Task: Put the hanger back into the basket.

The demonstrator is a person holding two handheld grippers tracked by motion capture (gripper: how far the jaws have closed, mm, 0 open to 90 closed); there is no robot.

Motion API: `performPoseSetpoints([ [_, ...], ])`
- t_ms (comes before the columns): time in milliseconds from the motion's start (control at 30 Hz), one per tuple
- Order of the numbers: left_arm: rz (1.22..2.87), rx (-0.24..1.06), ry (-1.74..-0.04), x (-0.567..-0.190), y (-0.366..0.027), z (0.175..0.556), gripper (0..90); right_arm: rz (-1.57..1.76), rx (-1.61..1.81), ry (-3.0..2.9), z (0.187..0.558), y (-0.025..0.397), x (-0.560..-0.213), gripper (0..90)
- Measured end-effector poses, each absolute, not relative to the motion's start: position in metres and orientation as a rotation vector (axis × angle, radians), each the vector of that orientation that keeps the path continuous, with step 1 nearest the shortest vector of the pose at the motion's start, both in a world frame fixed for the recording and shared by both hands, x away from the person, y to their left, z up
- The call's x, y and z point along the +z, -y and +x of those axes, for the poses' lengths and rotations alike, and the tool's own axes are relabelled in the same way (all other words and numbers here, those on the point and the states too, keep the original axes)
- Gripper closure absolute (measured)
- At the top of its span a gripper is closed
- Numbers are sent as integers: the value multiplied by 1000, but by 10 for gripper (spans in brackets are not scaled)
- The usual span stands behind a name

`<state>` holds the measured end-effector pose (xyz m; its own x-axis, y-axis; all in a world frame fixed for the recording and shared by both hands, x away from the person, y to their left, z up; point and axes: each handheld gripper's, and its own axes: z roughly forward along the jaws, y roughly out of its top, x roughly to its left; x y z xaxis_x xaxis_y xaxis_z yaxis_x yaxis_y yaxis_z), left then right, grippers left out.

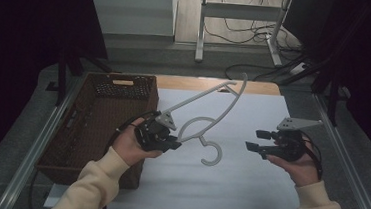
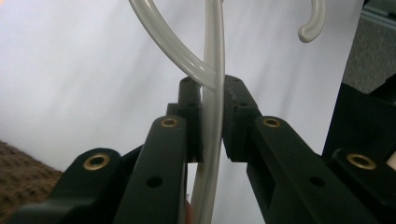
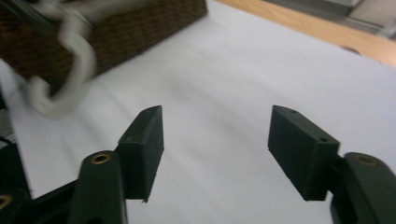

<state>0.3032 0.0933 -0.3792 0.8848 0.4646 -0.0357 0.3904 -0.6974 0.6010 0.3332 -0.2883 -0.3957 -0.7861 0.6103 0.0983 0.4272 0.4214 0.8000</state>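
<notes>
Counter [image 1: 270,88]: wooden top, bare along the far edge. White sheet [image 1: 247,184] lies flat over most of it. Brown wicker basket [image 1: 70,140] sits on the left side, its right wall along the sheet's left edge.

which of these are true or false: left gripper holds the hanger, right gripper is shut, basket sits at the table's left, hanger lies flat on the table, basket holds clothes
1. The left gripper holds the white hanger. True: its jaws clamp a thin bar of it.
2. The right gripper is shut. False: its jaws stand wide apart with nothing between them.
3. The wicker basket sits at the table's left. True.
4. The hanger lies flat on the table. False: it is held up above the white sheet.
5. The basket holds clothes. False: no clothes are visible inside it.
</notes>
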Motion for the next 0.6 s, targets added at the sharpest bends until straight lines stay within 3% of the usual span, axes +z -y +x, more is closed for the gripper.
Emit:
performPoseSetpoints([
  [600,2311,221,-668,-358,-134,293,796,1046,1191,-2489,340,296,-450,293],
])
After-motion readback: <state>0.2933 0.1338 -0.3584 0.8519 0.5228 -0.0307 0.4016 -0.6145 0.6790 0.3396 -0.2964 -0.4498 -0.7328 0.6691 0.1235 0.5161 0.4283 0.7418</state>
